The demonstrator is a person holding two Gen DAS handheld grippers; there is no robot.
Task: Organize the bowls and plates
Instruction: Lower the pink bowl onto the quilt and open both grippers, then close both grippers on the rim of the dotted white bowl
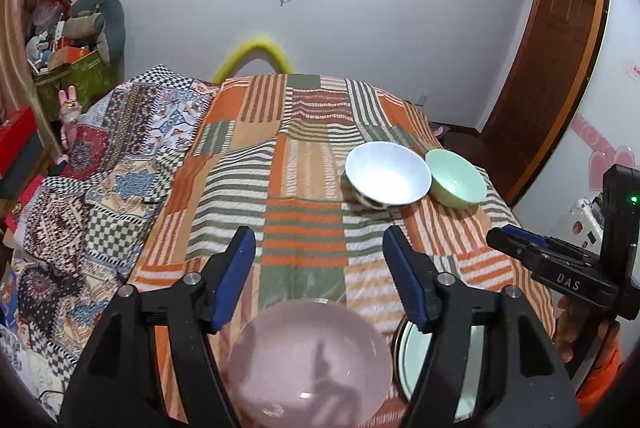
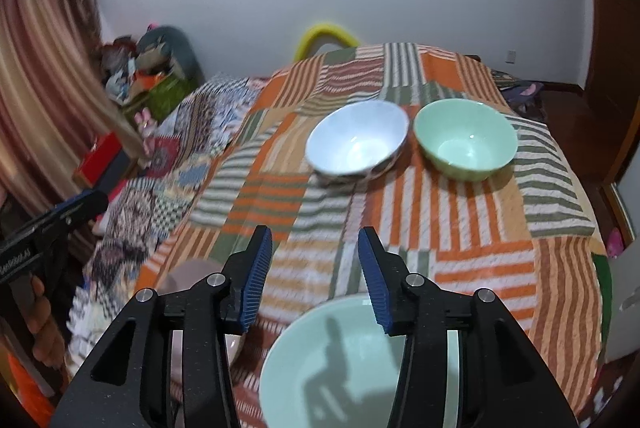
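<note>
Both hand-held grippers hang above the near edge of a patchwork-covered table point(image 2: 460, 212), jaws parted and gripping nothing. The left gripper point(image 1: 319, 248) is poised over a pink bowl point(image 1: 308, 360) directly below it; the right gripper point(image 2: 315, 252) is above a pale green dish point(image 2: 340, 364), which seems to sit on a second rimmed piece.

At twelve to one o'clock from the grippers, well apart from them, a white bowl point(image 2: 356, 144) tilts on something patterned beneath it, just beside an upright mint-green bowl point(image 2: 466, 138).

By the look of it, the two near pieces are set down in place, and the far pair remains to be gathered, so the sorting appears about half done.

The near dishes are cut off by the frame and crossed by the fingers. What props up the white bowl cannot be made out, and the right wrist view is blurred.
</note>
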